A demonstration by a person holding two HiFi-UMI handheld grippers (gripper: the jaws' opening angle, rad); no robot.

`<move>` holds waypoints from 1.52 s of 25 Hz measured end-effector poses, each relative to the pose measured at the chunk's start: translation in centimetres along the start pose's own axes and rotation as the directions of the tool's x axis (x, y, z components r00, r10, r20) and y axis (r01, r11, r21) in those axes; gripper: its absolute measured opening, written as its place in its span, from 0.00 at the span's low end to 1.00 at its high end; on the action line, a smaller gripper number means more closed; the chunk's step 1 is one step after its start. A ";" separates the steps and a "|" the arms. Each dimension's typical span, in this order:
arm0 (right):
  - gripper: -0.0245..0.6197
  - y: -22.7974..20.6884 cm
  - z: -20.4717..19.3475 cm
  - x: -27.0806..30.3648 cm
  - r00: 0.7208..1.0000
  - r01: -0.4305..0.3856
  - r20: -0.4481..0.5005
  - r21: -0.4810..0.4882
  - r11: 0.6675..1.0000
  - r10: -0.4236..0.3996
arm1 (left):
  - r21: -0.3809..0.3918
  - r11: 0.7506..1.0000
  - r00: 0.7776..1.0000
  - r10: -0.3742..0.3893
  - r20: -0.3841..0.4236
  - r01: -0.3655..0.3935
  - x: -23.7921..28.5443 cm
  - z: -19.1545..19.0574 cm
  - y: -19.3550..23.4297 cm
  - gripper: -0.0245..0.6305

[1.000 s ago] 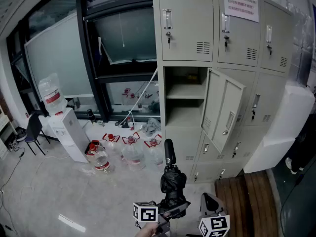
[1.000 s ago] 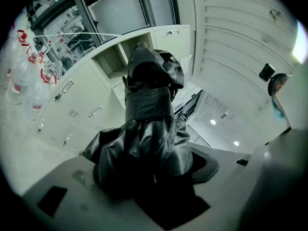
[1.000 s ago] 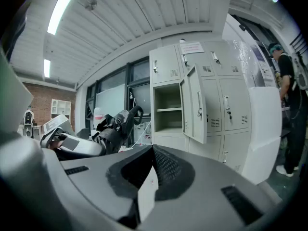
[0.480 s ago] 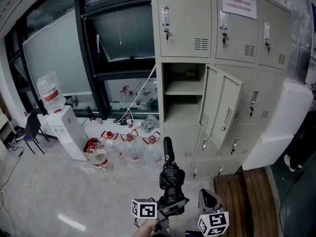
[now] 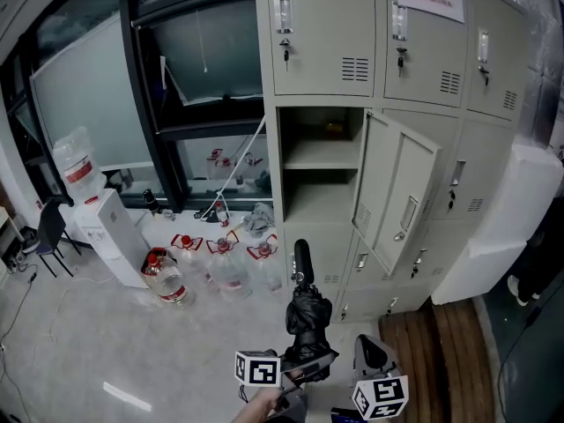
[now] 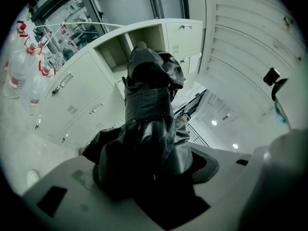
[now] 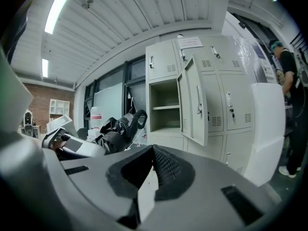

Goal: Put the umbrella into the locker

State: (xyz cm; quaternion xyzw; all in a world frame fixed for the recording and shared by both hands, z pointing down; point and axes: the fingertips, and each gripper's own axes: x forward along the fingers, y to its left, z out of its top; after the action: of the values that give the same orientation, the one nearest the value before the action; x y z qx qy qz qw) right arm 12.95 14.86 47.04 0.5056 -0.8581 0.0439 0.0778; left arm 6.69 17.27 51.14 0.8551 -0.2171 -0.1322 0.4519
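Step in hand: carrying toward locker bank (image 5: 423,104). Left gripper (image 5: 302,373) clenched on folded black umbrella (image 5: 307,317), upright, probably handle end up. Right gripper (image 5: 374,359) pressed closed, nothing between jaws. Open compartment (image 5: 319,203) well apart, door (image 5: 398,196) swung right. Next: lift umbrella, tilt, feed onto shelf clear of door.
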 end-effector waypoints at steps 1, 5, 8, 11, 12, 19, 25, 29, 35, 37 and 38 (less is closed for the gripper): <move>0.04 -0.6 0.0 1.2 1.000 0.001 -0.005 0.000 1.000 -0.001 | -0.001 1.000 1.000 -0.003 -0.005 0.003 0.6 0.9 0.7 0.45; 0.04 -3.2 0.3 7.2 1.000 0.020 -0.017 0.000 1.000 -0.020 | -0.004 1.000 0.999 -0.024 -0.032 0.024 3.6 5.5 4.2 0.45; 0.04 -5.0 1.5 12.2 0.999 0.031 -0.029 0.003 1.000 -0.031 | -0.027 0.999 0.999 -0.027 -0.047 0.026 5.7 9.6 7.1 0.45; 0.04 -6.7 3.0 16.7 0.998 0.048 -0.033 0.008 0.999 -0.048 | -0.043 0.999 0.997 -0.027 -0.067 0.024 7.7 13.4 9.6 0.45; 0.04 -7.3 3.3 18.2 0.998 0.053 -0.034 0.010 0.999 -0.052 | -0.042 0.999 0.997 -0.028 -0.075 0.024 8.2 14.6 10.5 0.45; 0.04 -9.3 3.7 25.4 0.994 0.084 -0.068 0.018 0.996 -0.083 | -0.078 0.996 0.992 -0.058 -0.114 0.049 11.1 20.2 14.6 0.45; 0.04 -10.4 4.3 27.9 0.990 0.112 -0.082 0.009 0.994 -0.111 | -0.105 0.992 0.990 -0.081 -0.118 0.069 12.5 22.7 16.2 0.45; 0.04 -10.8 4.6 29.0 0.990 0.115 -0.085 -0.006 0.993 -0.115 | -0.117 0.989 0.988 -0.108 -0.107 0.096 13.4 24.0 16.8 0.45; 0.04 -11.8 5.3 30.7 0.991 0.109 -0.075 -0.005 0.994 -0.109 | -0.130 0.985 0.988 -0.122 -0.094 0.109 14.6 25.7 17.6 0.45; 0.04 -11.9 5.3 31.3 0.992 0.104 -0.074 -0.004 0.995 -0.104 | -0.132 0.985 0.988 -0.122 -0.095 0.109 14.9 26.1 17.9 0.45; 0.04 -12.0 5.3 31.5 0.992 0.102 -0.076 -0.003 0.995 -0.102 | -0.133 0.985 0.988 -0.120 -0.097 0.107 15.0 26.2 18.0 0.45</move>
State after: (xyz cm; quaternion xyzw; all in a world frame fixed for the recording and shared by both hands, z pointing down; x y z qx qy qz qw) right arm 8.00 -18.88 47.38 0.5468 -0.8276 0.0595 0.1125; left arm 4.20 -17.76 51.05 0.8412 -0.1351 -0.1263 0.5081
